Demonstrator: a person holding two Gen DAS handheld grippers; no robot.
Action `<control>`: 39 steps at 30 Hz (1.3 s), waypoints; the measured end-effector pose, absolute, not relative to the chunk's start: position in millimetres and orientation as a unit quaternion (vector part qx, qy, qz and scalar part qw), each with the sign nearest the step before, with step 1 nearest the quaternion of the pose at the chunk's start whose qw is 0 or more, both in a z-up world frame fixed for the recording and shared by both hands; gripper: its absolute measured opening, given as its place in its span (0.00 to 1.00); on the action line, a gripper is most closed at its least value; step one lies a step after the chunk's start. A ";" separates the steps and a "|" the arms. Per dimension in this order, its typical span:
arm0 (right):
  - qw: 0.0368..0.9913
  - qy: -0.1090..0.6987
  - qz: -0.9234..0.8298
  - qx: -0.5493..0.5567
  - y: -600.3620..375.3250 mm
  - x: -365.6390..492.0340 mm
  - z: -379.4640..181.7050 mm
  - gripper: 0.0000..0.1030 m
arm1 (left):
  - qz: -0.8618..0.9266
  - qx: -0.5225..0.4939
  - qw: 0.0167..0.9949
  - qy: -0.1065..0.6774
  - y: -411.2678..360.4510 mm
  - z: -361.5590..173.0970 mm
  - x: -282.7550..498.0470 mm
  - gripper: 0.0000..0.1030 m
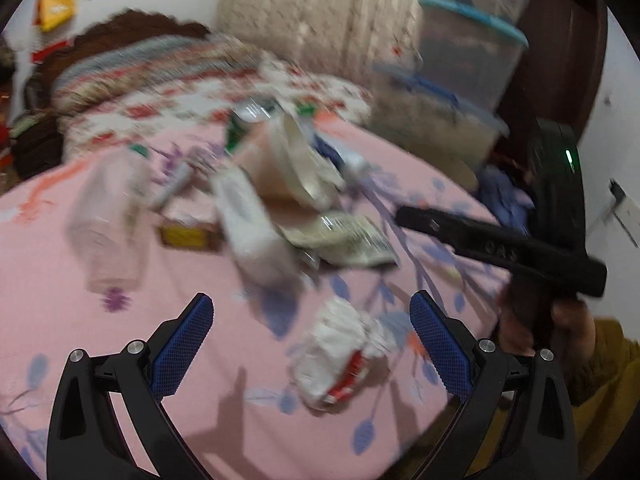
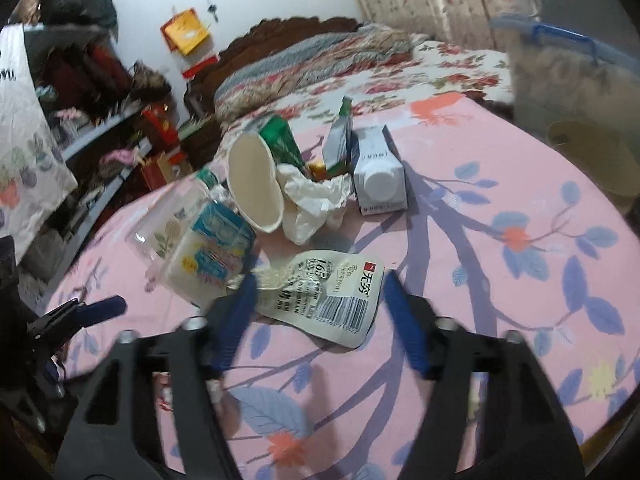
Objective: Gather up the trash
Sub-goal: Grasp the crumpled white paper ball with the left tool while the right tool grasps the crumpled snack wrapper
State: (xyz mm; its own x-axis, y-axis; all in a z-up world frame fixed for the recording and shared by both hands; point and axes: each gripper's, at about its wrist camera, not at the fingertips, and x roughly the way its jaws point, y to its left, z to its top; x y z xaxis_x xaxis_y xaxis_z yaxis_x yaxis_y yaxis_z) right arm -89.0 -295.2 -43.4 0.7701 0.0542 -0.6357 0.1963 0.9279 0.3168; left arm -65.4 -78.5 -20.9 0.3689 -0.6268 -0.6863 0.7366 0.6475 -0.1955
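**Trash still spread out, nothing gathered yet**

By the look of things the task is at its start. The trash lies loose on the pink flowered cloth (image 2: 500, 184), and no bag or bin for it shows in either view, so where it is meant to go cannot be told.

Taking the flat white pouch (image 2: 324, 300) with the barcode as the landmark: the paper cup (image 2: 256, 188) lies on its side just behind it, with crumpled white paper (image 2: 316, 200) touching the cup. The white carton (image 2: 378, 176) with a round cap lies further back and to the right. A soft tissue pack (image 2: 212, 256) sits just left of the pouch. A crumpled white and red wrapper (image 1: 340, 356) lies apart from the pile, nearer the person.

The right hand-held gripper (image 2: 316, 284) has its jaws parted on either side of the pouch's near end, not pressing on it. The left hand-held gripper (image 1: 312, 312) is wide open and empty, with the crumpled wrapper lying between its fingers but untouched; that view is blurred.

Every piece seen still waits to be picked up; the pouch and the wrapper look like the first candidates.
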 end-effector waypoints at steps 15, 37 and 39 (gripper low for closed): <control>0.898 0.435 0.062 0.015 -272.0 -20.9 -76.6 0.87 | -0.423 0.046 0.778 0.462 -86.2 -52.6 -43.5 0.39; 0.897 0.393 0.133 0.156 -318.9 -67.8 -59.1 0.82 | -0.434 0.025 0.763 0.478 -97.3 -43.5 -33.9 0.34; 0.887 0.404 0.141 0.176 -328.0 -58.1 -63.2 0.74 | -0.437 0.030 0.759 0.481 -103.1 -45.7 -34.3 0.34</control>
